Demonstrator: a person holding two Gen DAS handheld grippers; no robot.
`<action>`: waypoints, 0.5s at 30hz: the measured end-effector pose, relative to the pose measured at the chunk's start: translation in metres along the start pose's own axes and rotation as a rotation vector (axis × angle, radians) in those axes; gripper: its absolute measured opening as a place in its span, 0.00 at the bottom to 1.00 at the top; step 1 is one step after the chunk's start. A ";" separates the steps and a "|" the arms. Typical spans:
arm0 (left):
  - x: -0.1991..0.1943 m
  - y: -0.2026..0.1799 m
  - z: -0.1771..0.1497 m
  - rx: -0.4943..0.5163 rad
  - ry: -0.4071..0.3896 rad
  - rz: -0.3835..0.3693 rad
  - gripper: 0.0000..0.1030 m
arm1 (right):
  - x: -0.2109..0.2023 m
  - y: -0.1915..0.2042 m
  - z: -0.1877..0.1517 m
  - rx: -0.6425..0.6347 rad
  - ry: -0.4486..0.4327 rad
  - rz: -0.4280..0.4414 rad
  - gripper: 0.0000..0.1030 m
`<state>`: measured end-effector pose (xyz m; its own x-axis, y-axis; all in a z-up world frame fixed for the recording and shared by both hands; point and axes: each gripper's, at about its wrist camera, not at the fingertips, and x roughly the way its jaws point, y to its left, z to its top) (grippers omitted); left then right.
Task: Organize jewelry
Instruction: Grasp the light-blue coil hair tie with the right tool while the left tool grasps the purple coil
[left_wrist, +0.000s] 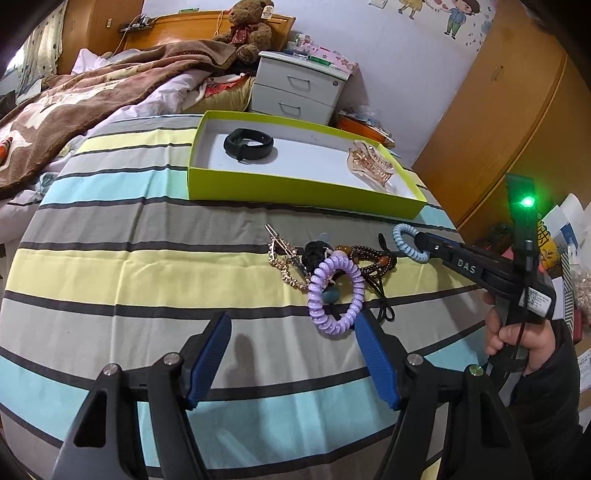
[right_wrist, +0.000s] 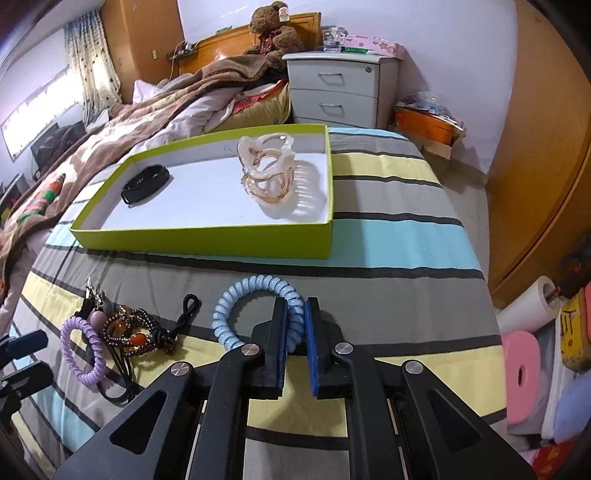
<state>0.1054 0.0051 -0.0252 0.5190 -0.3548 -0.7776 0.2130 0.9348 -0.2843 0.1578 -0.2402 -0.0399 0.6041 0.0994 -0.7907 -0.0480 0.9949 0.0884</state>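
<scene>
A lime green box (left_wrist: 295, 184) (right_wrist: 207, 240) lies on the striped bedspread, holding a black band (left_wrist: 248, 144) (right_wrist: 144, 182) and a clear amber hair claw (left_wrist: 371, 160) (right_wrist: 267, 173). My right gripper (right_wrist: 295, 312) (left_wrist: 419, 240) is shut on a light blue spiral hair tie (right_wrist: 236, 302) (left_wrist: 404, 242), in front of the box. My left gripper (left_wrist: 293, 323) is open and empty, just before a purple spiral hair tie (left_wrist: 334, 290) (right_wrist: 79, 349). A pile of beaded bracelets (left_wrist: 369, 258) (right_wrist: 136, 334), a gold chain (left_wrist: 284, 267) and black cords lies behind the purple tie.
A rumpled brown blanket (left_wrist: 92, 96) covers the bed's left. A white nightstand (left_wrist: 299, 86) (right_wrist: 340, 88) stands beyond the box. A wooden wardrobe (left_wrist: 517, 110) and floor clutter (right_wrist: 535, 350) are on the right past the bed's edge.
</scene>
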 end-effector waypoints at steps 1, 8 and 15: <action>0.002 0.000 0.001 0.001 0.001 0.002 0.69 | -0.003 -0.002 -0.001 0.006 -0.006 0.001 0.09; 0.020 -0.005 0.006 0.014 0.023 0.027 0.56 | -0.021 -0.009 -0.006 0.039 -0.044 0.017 0.09; 0.028 -0.016 0.008 0.041 0.031 0.033 0.42 | -0.027 -0.009 -0.009 0.051 -0.059 0.033 0.09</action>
<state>0.1234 -0.0198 -0.0378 0.5009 -0.3223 -0.8033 0.2305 0.9442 -0.2351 0.1344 -0.2514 -0.0245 0.6488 0.1292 -0.7499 -0.0285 0.9889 0.1457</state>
